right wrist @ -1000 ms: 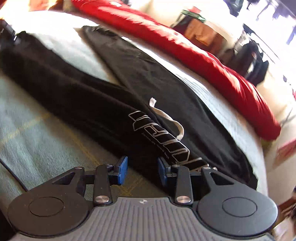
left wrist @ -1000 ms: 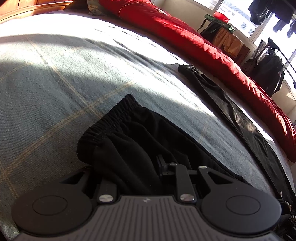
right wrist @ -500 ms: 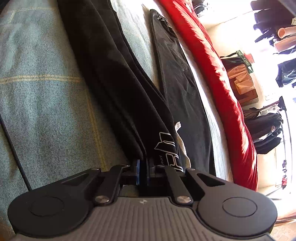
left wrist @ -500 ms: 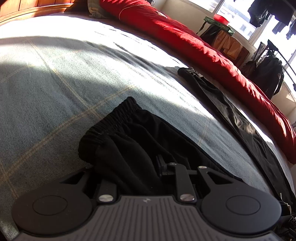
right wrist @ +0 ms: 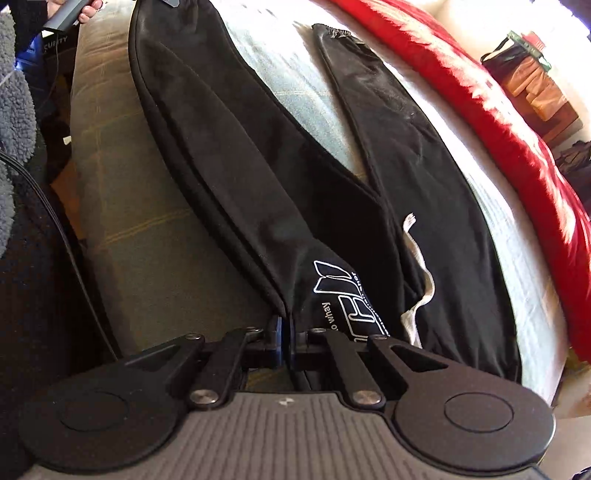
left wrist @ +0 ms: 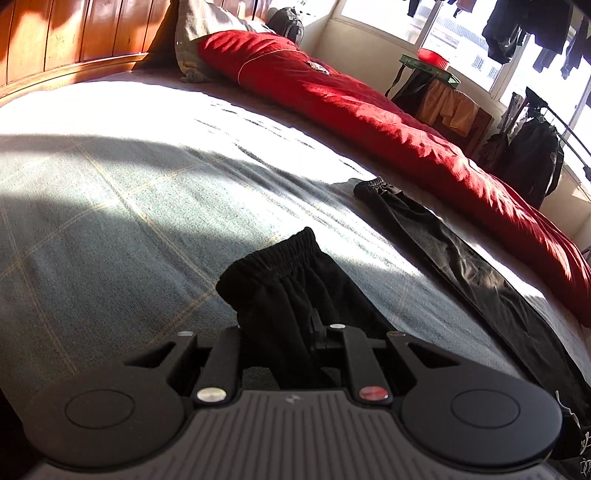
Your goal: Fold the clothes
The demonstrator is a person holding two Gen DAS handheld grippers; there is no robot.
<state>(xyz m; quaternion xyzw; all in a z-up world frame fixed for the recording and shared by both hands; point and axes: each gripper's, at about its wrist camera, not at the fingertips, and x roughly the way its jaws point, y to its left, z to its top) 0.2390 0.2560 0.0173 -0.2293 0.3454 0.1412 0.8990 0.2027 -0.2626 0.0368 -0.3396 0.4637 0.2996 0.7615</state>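
Note:
Black trousers (right wrist: 240, 166) lie lengthwise on a grey-green checked bed sheet (left wrist: 129, 221). My right gripper (right wrist: 286, 326) is shut on the folded edge of their upper part, beside a white printed logo (right wrist: 347, 295) and a white drawstring (right wrist: 417, 291). The near leg stretches taut away from it. My left gripper (left wrist: 277, 332) is shut on that leg near its elastic cuff (left wrist: 280, 258), which stands bunched above the sheet. The left finger is partly hidden by cloth. The other leg (left wrist: 461, 251) lies flat to the right, its cuff (right wrist: 332, 31) far off.
A red duvet (left wrist: 369, 122) runs along the far side of the bed. A wooden headboard (left wrist: 74, 37) and a pillow (left wrist: 207, 33) are at the back. Clothes racks stand by the windows (left wrist: 532, 158). A hand (right wrist: 88, 11), a grey fleece (right wrist: 14, 74) and a cable (right wrist: 62, 229) are at the near edge.
My right gripper, open a second ago, has shut on the trousers and now holds the near leg taut. My left gripper has risen slightly with the cuff still in it.

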